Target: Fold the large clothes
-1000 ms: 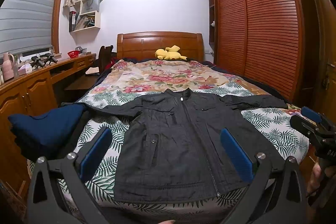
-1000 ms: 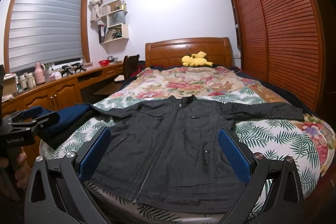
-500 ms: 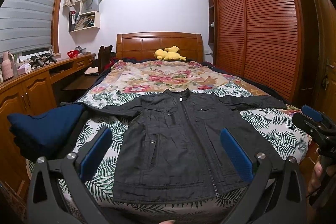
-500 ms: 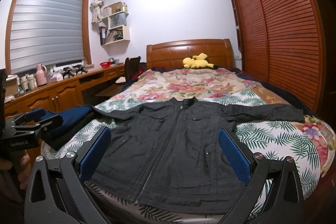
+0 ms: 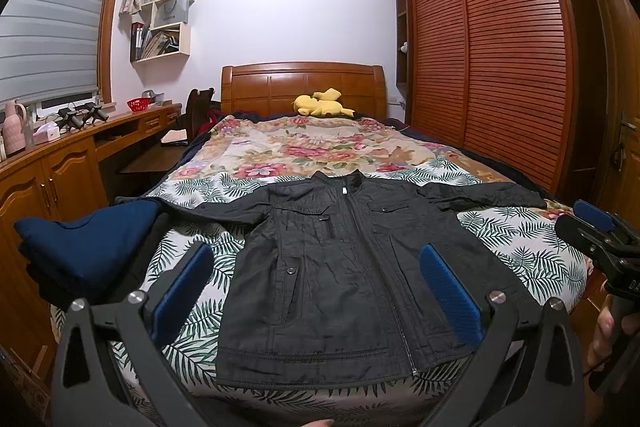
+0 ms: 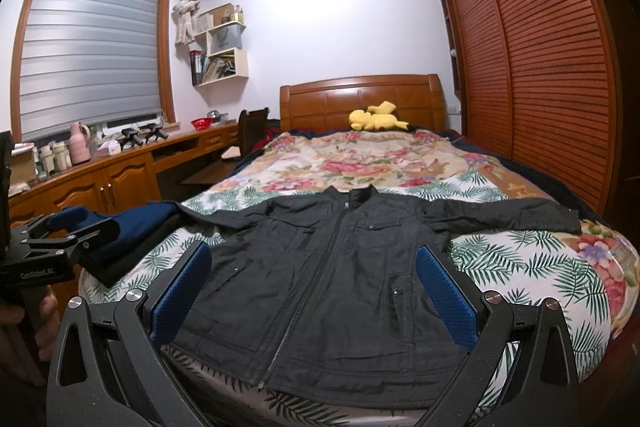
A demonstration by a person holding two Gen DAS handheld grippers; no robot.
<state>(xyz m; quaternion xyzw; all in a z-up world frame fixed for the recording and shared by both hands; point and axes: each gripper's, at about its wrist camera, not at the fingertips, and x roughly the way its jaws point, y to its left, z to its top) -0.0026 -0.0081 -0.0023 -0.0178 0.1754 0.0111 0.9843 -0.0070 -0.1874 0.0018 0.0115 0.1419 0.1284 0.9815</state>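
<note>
A dark grey zip jacket (image 5: 340, 267) lies flat and face up on the bed, zipped, both sleeves spread out sideways; it also shows in the right wrist view (image 6: 332, 283). My left gripper (image 5: 316, 287) is open and empty, held above the jacket's hem near the foot of the bed. My right gripper (image 6: 312, 287) is open and empty, likewise above the hem. The right gripper shows at the right edge of the left wrist view (image 5: 600, 239), and the left gripper at the left edge of the right wrist view (image 6: 52, 247).
The bed (image 5: 520, 243) has a leaf and flower cover. Folded navy clothes (image 5: 88, 251) are stacked at its left corner. A yellow plush toy (image 5: 322, 103) lies by the headboard. A wooden desk (image 5: 60, 163) runs along the left, a slatted wardrobe (image 5: 500, 67) along the right.
Both views have risen and drawn back slightly from the bed. The jacket has not moved and both grippers stay open.
</note>
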